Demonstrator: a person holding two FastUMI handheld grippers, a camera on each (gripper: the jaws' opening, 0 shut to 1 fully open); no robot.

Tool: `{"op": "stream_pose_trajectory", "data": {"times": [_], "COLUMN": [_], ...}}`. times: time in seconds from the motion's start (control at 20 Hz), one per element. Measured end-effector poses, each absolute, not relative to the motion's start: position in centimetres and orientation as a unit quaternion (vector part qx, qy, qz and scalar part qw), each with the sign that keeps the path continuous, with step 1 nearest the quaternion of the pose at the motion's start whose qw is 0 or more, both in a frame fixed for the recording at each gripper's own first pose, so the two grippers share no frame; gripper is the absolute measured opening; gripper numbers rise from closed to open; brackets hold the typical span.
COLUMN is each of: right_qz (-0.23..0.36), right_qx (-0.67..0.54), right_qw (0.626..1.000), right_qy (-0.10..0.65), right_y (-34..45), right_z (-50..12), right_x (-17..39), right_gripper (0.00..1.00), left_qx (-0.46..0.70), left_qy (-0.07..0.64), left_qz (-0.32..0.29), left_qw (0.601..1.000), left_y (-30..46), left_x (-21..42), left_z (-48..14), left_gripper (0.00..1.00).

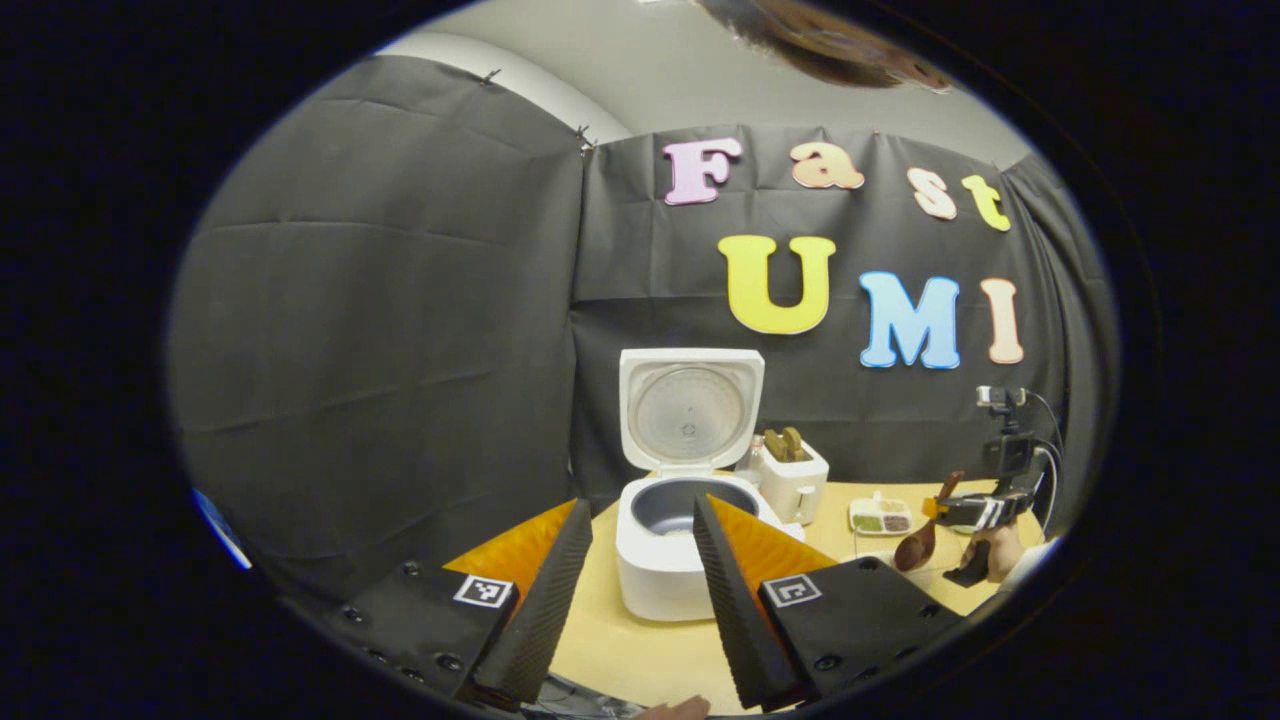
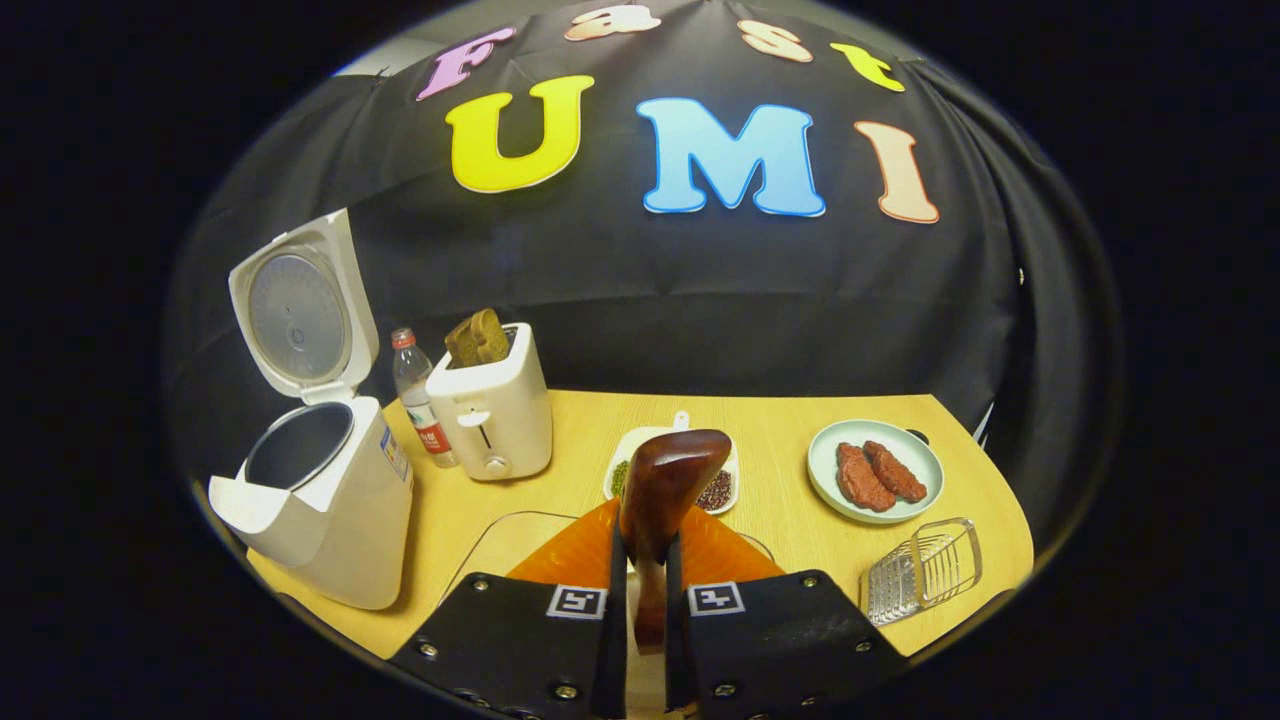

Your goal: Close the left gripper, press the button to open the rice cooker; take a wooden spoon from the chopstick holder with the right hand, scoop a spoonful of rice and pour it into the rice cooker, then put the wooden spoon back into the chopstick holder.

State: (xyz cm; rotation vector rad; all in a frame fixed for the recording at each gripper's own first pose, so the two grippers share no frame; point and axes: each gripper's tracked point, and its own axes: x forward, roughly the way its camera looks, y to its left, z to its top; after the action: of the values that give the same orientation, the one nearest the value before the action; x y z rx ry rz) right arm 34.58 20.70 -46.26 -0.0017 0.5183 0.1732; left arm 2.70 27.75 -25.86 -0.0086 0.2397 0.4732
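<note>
The white rice cooker [image 1: 665,560] stands on the table with its lid [image 1: 690,410] raised and its dark inner pot showing. My left gripper [image 1: 640,510] is open in front of it, one finger on each side of the pot, holding nothing. At the far right a hand holds my right gripper [image 1: 965,512] with the wooden spoon [image 1: 918,545] slanting down from it. In the right gripper view my right gripper [image 2: 645,560] is shut on the wooden spoon [image 2: 665,480] by its handle, bowl end up. The open rice cooker [image 2: 330,500] stands far left. A clear ribbed holder [image 2: 925,570] lies at the right front.
A white toaster [image 2: 490,410] with bread and a water bottle [image 2: 415,395] stand beside the cooker. A divided dish of grains [image 2: 622,470] sits behind the spoon, and a plate with meat [image 2: 915,450] lies to the right. A clear container's rim [image 2: 500,525] shows under my fingers.
</note>
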Motion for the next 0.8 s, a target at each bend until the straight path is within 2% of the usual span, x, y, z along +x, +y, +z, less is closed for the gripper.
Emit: {"op": "stream_pose_trajectory", "data": {"times": [0.25, 0.55, 0.6, 0.65, 0.8], "right_qz": [0.107, 0.106, 0.103, 0.100, 0.094], "right_qx": [-0.004, 0.115, 0.137, 0.162, 0.230], "right_qw": [0.959, 0.944, 0.940, 0.935, 0.919], "right_qy": [0.261, 0.292, 0.295, 0.299, 0.306], "right_y": [23.5, 24.9, 24.6, 24.4, 23.3], "right_z": [-47.3, -47.6, -47.7, -47.7, -47.7], "right_x": [33.9, 33.4, 33.5, 33.4, 33.4], "right_gripper": [0.16, 0.16, 0.16, 0.16, 0.16], "left_qx": [-0.025, -0.022, -0.024, -0.027, -0.020], "left_qy": [0.131, 0.138, 0.139, 0.141, 0.142], "left_qz": [0.246, 0.246, 0.246, 0.244, 0.239], "left_qw": [0.960, 0.959, 0.959, 0.959, 0.961], "left_y": [27.8, 27.6, 27.5, 27.3, 26.8], "left_x": [1.5, 0.3, 0.3, 0.2, 0.3], "left_z": [-28.4, -29.6, -29.7, -29.8, -30.1], "left_gripper": [0.75, 0.75, 0.77, 0.75, 0.75]}}
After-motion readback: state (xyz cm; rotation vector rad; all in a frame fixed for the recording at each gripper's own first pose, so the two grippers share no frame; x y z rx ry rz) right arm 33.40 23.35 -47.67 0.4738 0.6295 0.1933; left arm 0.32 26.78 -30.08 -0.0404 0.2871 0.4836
